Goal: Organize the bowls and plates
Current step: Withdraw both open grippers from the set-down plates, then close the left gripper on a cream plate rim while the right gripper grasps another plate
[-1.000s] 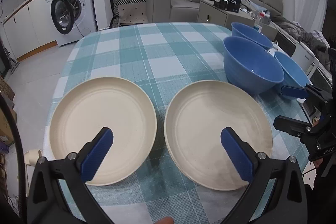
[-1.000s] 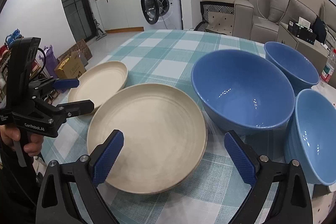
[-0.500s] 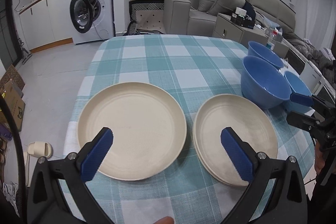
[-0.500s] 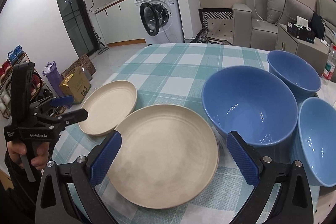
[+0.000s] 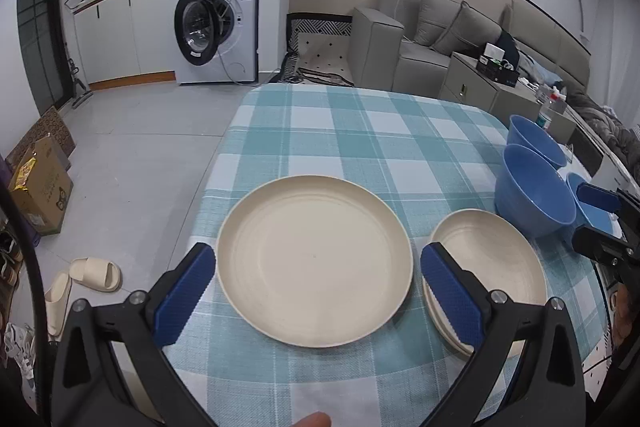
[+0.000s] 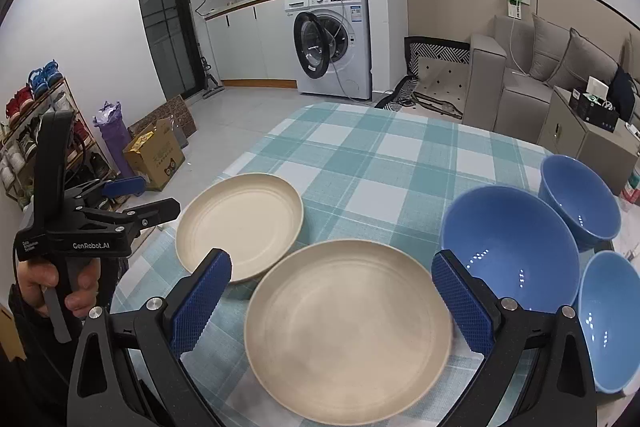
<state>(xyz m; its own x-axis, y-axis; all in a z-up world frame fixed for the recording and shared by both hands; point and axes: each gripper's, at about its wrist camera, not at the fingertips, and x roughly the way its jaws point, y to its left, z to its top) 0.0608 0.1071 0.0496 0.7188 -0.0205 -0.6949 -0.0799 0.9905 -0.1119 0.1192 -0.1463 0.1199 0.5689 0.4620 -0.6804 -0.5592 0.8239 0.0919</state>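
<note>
I read "GenRobot.AI" in white on the black body of my left gripper (image 6: 138, 197); smaller print beside it is too tiny to read.

Two plates (image 6: 347, 335) side by side on table (image 6: 384, 163), three bowls (image 6: 510, 247) right

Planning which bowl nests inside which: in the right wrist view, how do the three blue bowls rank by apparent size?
1. Middle bowl, largest.
2-3. Near bowl and far bowl look alike; the near one is cut off by the frame edge and closer to the camera, so unsure.
</note>
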